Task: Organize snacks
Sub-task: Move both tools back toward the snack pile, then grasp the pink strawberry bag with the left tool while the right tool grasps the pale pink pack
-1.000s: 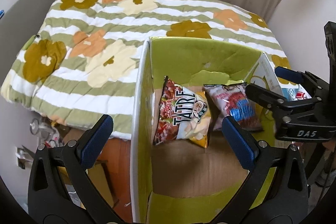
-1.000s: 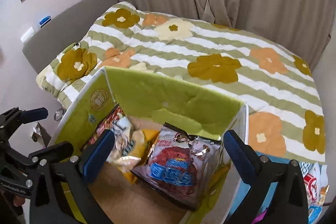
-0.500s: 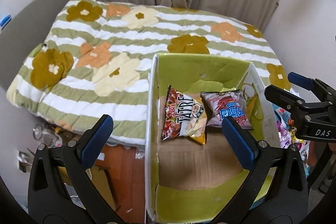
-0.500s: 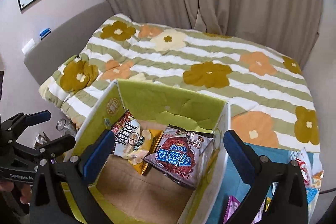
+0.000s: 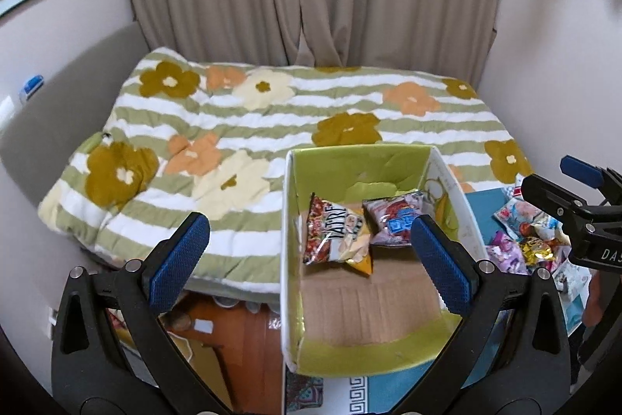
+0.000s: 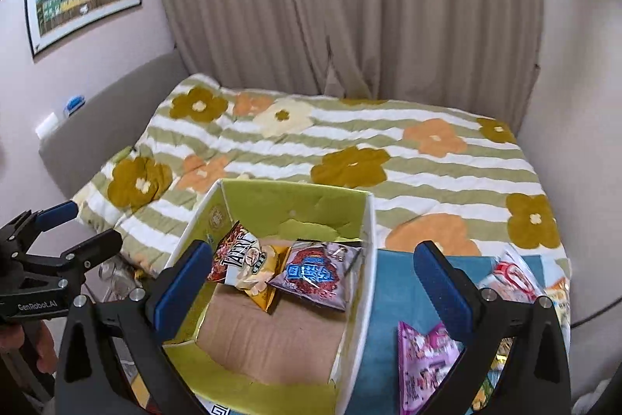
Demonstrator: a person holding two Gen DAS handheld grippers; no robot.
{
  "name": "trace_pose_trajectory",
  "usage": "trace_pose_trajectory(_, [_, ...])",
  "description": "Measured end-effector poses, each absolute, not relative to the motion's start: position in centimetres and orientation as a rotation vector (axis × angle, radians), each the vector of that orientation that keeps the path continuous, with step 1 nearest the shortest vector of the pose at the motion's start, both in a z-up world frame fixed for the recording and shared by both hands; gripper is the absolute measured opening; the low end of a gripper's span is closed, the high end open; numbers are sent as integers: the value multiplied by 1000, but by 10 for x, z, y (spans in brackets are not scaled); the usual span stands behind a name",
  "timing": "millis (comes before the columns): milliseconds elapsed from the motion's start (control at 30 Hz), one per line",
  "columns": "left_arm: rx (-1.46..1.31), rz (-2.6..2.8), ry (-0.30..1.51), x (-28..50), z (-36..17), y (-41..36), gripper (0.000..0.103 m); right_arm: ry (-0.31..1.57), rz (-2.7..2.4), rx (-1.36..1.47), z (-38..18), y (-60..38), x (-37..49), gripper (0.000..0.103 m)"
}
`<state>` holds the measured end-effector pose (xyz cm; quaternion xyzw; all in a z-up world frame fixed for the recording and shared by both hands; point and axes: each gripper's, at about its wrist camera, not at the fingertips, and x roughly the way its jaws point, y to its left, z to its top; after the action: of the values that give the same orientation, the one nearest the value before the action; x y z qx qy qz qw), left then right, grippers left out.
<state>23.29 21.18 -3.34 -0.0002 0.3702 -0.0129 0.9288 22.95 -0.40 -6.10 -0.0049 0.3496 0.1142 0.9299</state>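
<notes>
A cardboard box (image 5: 361,166) with green inner walls stands at the bed's foot. Two snack bags lie at its far end: a red, white and yellow bag (image 5: 334,236) on the left and a silver-red bag with a blue label (image 5: 392,220) beside it. My left gripper (image 5: 309,222) hovers open above the box's left wall, holding nothing. My right gripper (image 6: 313,247) is open and empty over the box (image 6: 295,197), above the two bags (image 6: 245,259) (image 6: 315,275). Each gripper also shows in the other's view, the right gripper (image 5: 552,174) and the left gripper (image 6: 93,224).
Several loose snack packs (image 5: 525,232) lie on a blue mat (image 6: 388,282) right of the box, among them a pink bag (image 6: 423,356). A flower-striped quilt (image 5: 272,127) covers the bed behind. Curtains and walls close the room. Clutter (image 5: 217,333) sits left of the box.
Both grippers have risen and drawn back from the box, so more of the room shows. The two bags lie in the same place inside it.
</notes>
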Motion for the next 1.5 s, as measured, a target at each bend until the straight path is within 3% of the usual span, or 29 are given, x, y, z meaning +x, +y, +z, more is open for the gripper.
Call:
trace_pose_trajectory(767, [-74, -102, 788, 103, -60, 35, 103, 619, 71, 45, -61, -182, 71, 103])
trace_pose_trajectory(1133, [-105, -250, 932, 100, -152, -45, 102, 730, 20, 64, -126, -256, 40, 103])
trace_pose_trajectory(1500, [-155, -402, 1074, 133, -262, -89, 102, 877, -15, 118, -235, -284, 41, 103])
